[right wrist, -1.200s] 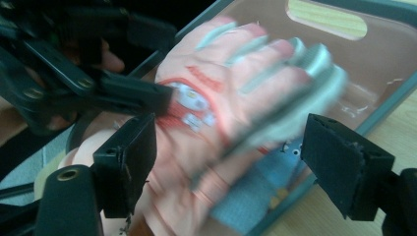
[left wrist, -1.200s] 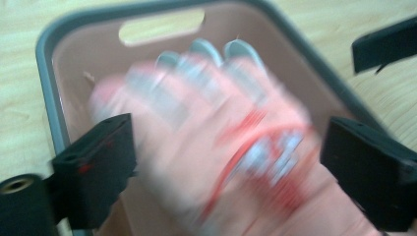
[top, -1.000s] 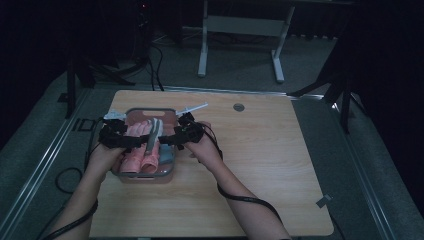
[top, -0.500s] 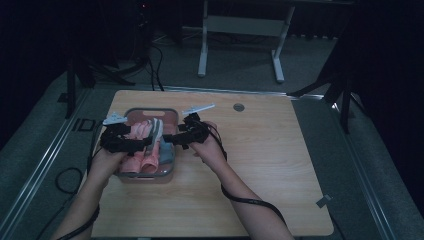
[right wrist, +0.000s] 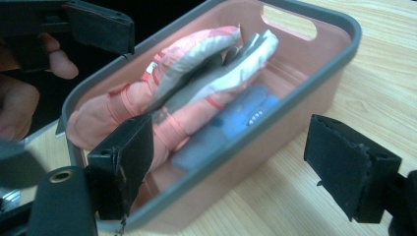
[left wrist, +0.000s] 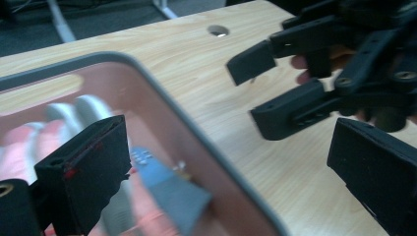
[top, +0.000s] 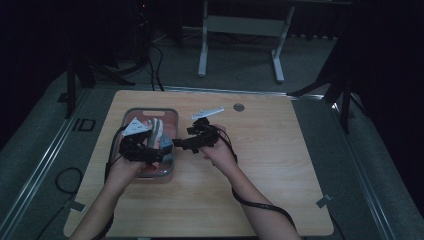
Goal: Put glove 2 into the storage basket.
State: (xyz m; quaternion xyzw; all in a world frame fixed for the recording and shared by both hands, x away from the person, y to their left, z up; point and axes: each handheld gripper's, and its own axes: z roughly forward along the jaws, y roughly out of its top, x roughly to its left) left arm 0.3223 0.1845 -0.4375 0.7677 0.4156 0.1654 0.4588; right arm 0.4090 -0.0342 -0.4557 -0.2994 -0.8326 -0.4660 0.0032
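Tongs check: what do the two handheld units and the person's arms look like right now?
Both the left tongs and right tongs are matte black, with blocky rectangular pads. A grey three-cornered plate tops the left one. A black cable trails along the right forearm. Forearms are bare, no sleeves.

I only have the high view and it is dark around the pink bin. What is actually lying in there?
Observer: A pink and white glove lies lengthwise in the bin, with a blue piece under it, seen in the right gripper view.
Operator: Is my right gripper holding anything?
Observer: No. The right gripper is open, its jaws spread across the bin's near wall with nothing between them.
Operator: And the left one?
Observer: The left gripper is open too, one jaw inside the bin beside the blue piece, the other outside over the table.
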